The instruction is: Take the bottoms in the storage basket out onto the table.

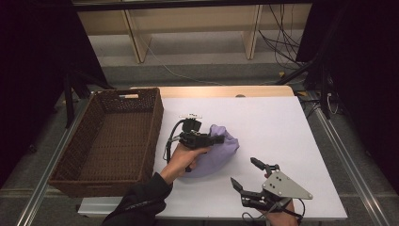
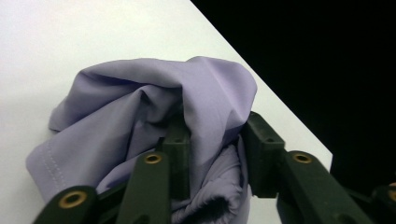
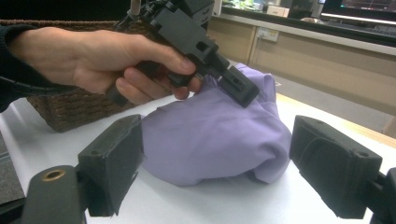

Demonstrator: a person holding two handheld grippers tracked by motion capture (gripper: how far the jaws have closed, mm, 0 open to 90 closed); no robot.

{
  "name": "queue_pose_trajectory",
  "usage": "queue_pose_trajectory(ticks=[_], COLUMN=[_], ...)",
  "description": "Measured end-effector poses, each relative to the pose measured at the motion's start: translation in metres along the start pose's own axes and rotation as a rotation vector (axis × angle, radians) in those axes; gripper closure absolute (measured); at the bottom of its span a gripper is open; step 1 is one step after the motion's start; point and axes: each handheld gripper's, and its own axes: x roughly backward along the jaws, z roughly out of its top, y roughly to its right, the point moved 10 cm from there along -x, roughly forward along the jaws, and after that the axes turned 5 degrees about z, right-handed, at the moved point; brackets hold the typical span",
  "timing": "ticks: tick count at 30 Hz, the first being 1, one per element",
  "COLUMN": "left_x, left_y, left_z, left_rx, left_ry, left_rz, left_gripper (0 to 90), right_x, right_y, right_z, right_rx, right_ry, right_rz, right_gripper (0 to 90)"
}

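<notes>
Wicker basket (image 1: 108,136): dark brown, rectangular, set at the table's left edge. Left gripper (image 1: 217,139): held over the cloth, a raised fold caught between its slightly parted jaws; whether the pads press on it cannot be told. Cloth (image 1: 217,153): lavender, smooth-woven, crumpled into a soft heap, a stitched hem seen; placed mid-table on the white table (image 1: 282,127), just right of the basket. Right gripper (image 1: 244,173): spread wide, nothing grasped, near the cloth.

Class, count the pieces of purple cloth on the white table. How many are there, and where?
1: a crumpled purple cloth near the table's middle, right of the basket. More could be bundled inside it.
</notes>
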Motion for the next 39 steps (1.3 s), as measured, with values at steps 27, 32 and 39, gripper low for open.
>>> queue_pose_trajectory(ticks=[27, 32, 39], left_x=[0.015, 0.025, 0.04], left_y=[0.017, 0.021, 0.022], left_z=[0.009, 0.012, 0.013], left_rx=[-0.037, -0.049, -0.088], left_ry=[0.018, 0.062, 0.105], left_rz=[-0.013, -0.032, -0.038], left_gripper=[15.0, 15.0, 15.0], right_x=[0.0, 0.001, 0.0], right_y=[0.001, 0.001, 0.001], right_z=[0.0, 0.0, 0.0], right_rx=[-0.004, -0.005, -0.005], right_ry=[0.0, 0.001, 0.002], right_rz=[-0.002, -0.002, -0.001], right_gripper=[18.5, 18.5, 18.4])
